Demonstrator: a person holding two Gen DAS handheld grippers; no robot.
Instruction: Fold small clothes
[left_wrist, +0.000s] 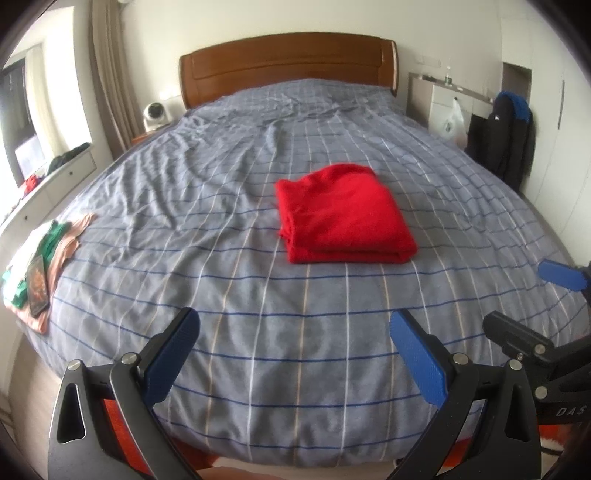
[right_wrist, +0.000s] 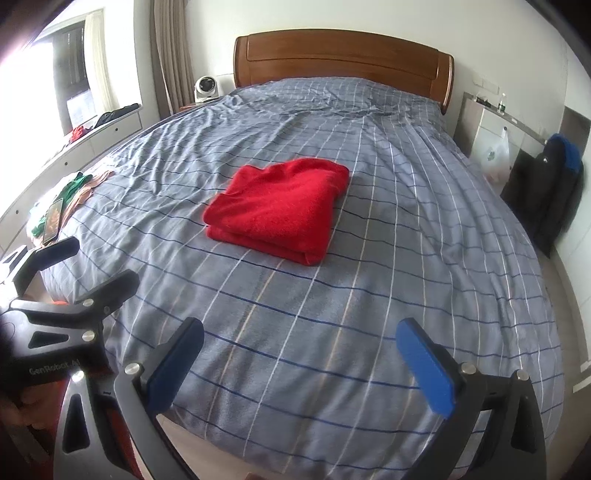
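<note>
A red garment (left_wrist: 343, 214) lies folded into a neat rectangle in the middle of the bed; it also shows in the right wrist view (right_wrist: 277, 208). My left gripper (left_wrist: 295, 325) is open and empty, held above the foot of the bed, well short of the garment. My right gripper (right_wrist: 299, 332) is open and empty too, also over the foot of the bed. The right gripper shows at the right edge of the left wrist view (left_wrist: 532, 302), and the left gripper at the left edge of the right wrist view (right_wrist: 96, 262).
The bed has a blue-grey checked cover (left_wrist: 221, 221) and a wooden headboard (left_wrist: 284, 62). A pile of green, white and peach clothes (left_wrist: 44, 254) with a phone (left_wrist: 38, 288) lies at the left edge. A dark jacket (left_wrist: 509, 136) hangs at the right.
</note>
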